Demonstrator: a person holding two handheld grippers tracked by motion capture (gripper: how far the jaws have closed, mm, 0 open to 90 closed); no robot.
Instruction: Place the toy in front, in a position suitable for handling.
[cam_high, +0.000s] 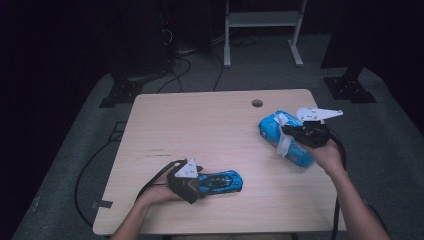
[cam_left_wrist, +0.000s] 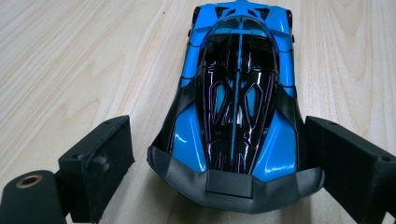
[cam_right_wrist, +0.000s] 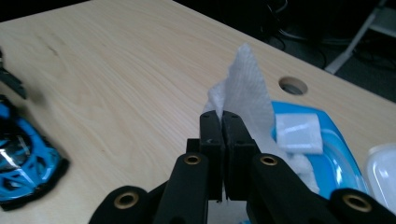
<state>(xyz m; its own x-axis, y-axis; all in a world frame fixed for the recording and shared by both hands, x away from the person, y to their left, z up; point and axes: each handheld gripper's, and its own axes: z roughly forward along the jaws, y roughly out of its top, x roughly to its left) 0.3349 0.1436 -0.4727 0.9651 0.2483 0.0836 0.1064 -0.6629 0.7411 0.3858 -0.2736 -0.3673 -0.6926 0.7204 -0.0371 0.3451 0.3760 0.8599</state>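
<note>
At the near left of the wooden table (cam_high: 200, 125), there's the left gripper (cam_high: 192, 192), low on the surface, its black jaws spread wide on either side of the tail of the blue toy car (cam_high: 220, 182). In the left gripper view the car (cam_left_wrist: 236, 107) sits between those jaws; there is a clear gap to the jaw at the picture's left, while the other stands close by the car's flank, and whether it touches I cannot tell. The car lies flat on its wheels near the front edge, long axis running across the table, nose pointing right towards the other hand, tail towards the gripper. One car, that's the count. Moving right, bare wood, then the round cable hole (cam_high: 257, 103) near the far edge. On the right side lies one blue pack of wet wipes (cam_high: 285, 137), its long axis slanting from far-left to near-right. Over it is the right gripper (cam_high: 290, 131), jaws pressed together and pinching one white wipe (cam_right_wrist: 245, 91). In the right gripper view that wipe stands up out of the pack (cam_right_wrist: 327, 140) in a tall point above the jaw tips, its lower part running down to the pack's opening, with the clear lid (cam_right_wrist: 383, 172) open at the right edge. Two grippers, one wipe drawn.
</note>
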